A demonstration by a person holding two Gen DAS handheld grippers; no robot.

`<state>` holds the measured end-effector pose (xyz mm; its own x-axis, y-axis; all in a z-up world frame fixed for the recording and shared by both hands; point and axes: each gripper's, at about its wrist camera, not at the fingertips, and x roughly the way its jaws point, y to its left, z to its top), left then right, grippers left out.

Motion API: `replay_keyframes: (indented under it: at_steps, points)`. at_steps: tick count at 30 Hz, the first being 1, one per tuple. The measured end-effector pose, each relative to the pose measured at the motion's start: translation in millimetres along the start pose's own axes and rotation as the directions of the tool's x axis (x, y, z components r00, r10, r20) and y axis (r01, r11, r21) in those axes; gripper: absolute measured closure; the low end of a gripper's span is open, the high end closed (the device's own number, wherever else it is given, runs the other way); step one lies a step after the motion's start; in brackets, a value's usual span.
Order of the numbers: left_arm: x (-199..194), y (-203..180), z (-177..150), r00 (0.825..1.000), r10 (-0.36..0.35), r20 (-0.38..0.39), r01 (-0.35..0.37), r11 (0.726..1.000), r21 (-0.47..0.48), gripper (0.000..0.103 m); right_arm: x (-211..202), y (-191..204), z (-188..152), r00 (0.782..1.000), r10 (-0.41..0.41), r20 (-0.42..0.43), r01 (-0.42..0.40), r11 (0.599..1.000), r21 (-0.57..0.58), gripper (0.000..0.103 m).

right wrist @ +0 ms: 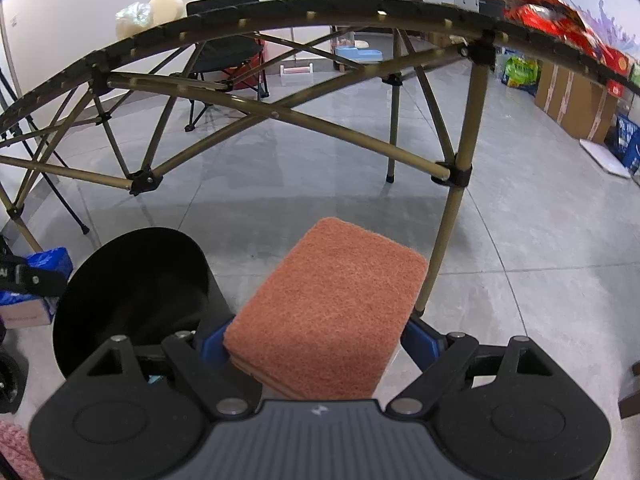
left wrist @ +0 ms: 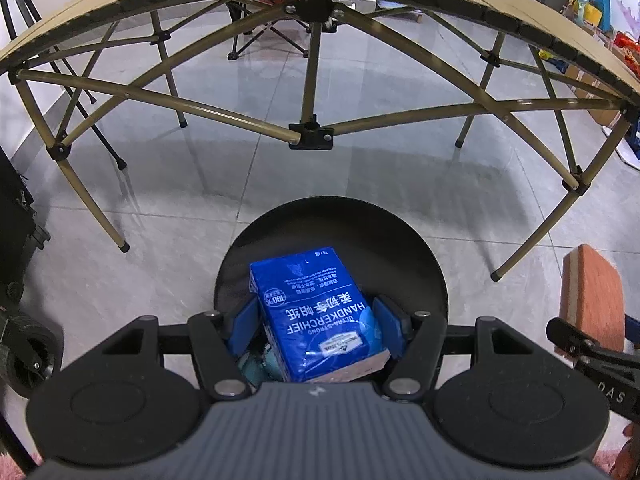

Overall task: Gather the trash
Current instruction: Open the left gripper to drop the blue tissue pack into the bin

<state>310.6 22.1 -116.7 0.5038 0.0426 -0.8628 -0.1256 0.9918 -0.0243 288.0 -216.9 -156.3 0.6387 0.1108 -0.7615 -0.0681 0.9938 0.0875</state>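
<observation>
Both grippers are loaded: my left gripper (left wrist: pixel 320 320) clamps the blue handkerchief pack (left wrist: pixel 318 312) over the black bin (left wrist: pixel 400 248); my right gripper (right wrist: pixel 316 344) pinches the orange scouring pad (right wrist: pixel 328 304). I'd center, then release.

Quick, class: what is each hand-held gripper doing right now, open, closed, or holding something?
Left hand-held gripper: closed on the blue tissue pack, above the black bin.
Right hand-held gripper: closed on the orange sponge.

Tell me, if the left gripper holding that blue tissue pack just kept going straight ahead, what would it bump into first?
Most likely the black bin. The left gripper holds the blue tissue pack right over the bin's open mouth, so the pack would meet the inside first, though depth is hard to judge here.
</observation>
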Motion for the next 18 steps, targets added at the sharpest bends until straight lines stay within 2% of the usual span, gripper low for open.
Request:
replay_keyframes:
  at_steps: [18]
  points:
    - [39.0,-19.7,3.2,0.995,0.04,-0.092,-0.041,0.999,-0.007,0.04,10.5,-7.9,-9.6,0.999,-0.022,-0.044,0.022,1.0,0.009,0.017]
